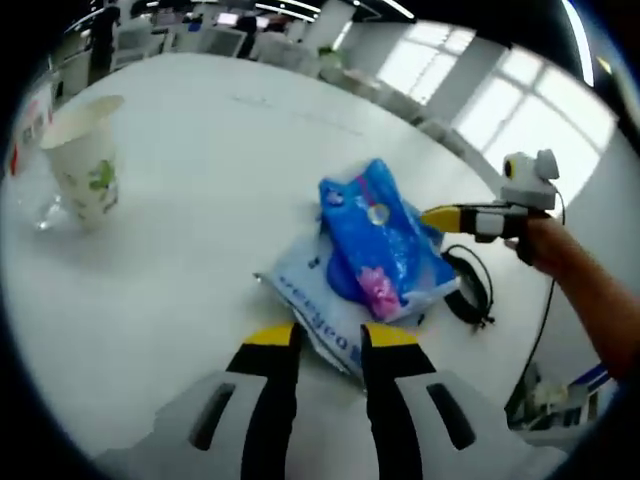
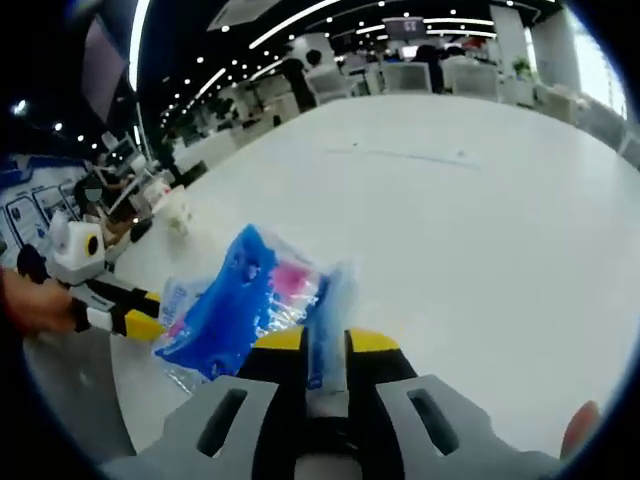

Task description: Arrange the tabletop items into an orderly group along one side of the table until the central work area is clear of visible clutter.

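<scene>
In the left gripper view, the left gripper (image 1: pixel 330 340) stood at the bottom centre with its jaws spread and holding nothing, just short of a white packet (image 1: pixel 325 300) lying under a blue bag (image 1: pixel 385 245) on the white bench (image 1: pixel 220 160). A paper cup (image 1: pixel 85 160) stood at the far left, a black cable (image 1: pixel 470 285) lay right of the bags. In the right gripper view, the right gripper (image 2: pixel 325 345) pinched the edge of the blue bag (image 2: pixel 245 300), lifting it at lower centre.

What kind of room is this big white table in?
Probably a big open office. Behind the white table stand rows of desks with monitors, long ceiling light strips run overhead, and large windows line one wall.
</scene>
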